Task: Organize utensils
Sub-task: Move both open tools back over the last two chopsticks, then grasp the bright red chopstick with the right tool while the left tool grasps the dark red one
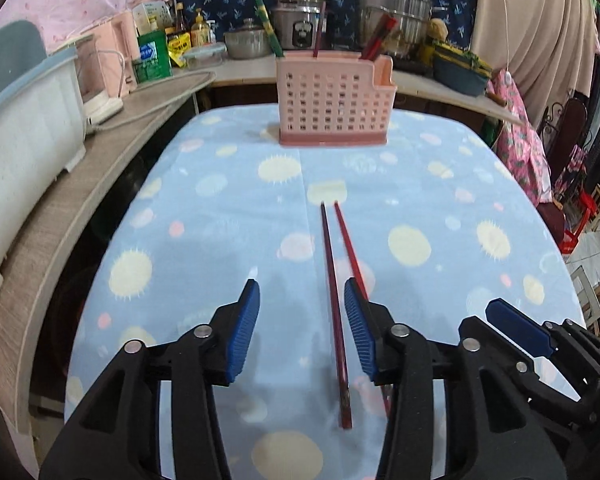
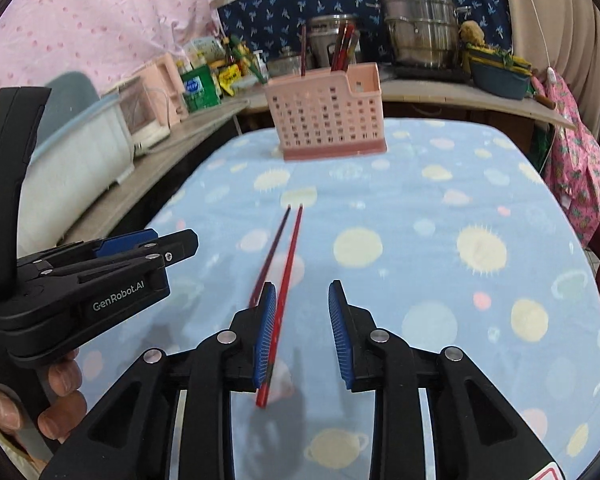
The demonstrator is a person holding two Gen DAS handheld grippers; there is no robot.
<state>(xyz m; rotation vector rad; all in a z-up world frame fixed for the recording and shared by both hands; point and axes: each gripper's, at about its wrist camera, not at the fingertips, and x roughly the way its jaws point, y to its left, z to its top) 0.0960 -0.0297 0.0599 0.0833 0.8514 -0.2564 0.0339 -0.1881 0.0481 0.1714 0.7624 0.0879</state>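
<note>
Two chopsticks lie side by side on the blue spotted cloth [image 1: 204, 240], pointing toward a pink slotted utensil holder [image 1: 332, 100] at the far end, which holds several chopsticks. My left gripper [image 1: 302, 286] is open low over the cloth. The dark chopstick [image 1: 332, 280] runs between its fingers near the right pad, and the red chopstick [image 1: 346, 232] passes under the right finger. My right gripper [image 2: 302, 286] is open too, with the red chopstick [image 2: 290, 264] just inside its left pad and the dark chopstick [image 2: 274, 244] outside it. The two grippers sit close together.
A wooden counter [image 1: 100, 168] runs along the left with a white tub [image 1: 24, 128] and a pink appliance [image 1: 112, 56]. Bottles, pots [image 1: 396, 12] and a basin [image 1: 460, 68] crowd the back shelf. The table's right edge drops to the floor with stools [image 1: 588, 212]. A hand [image 2: 60, 392] holds the left gripper.
</note>
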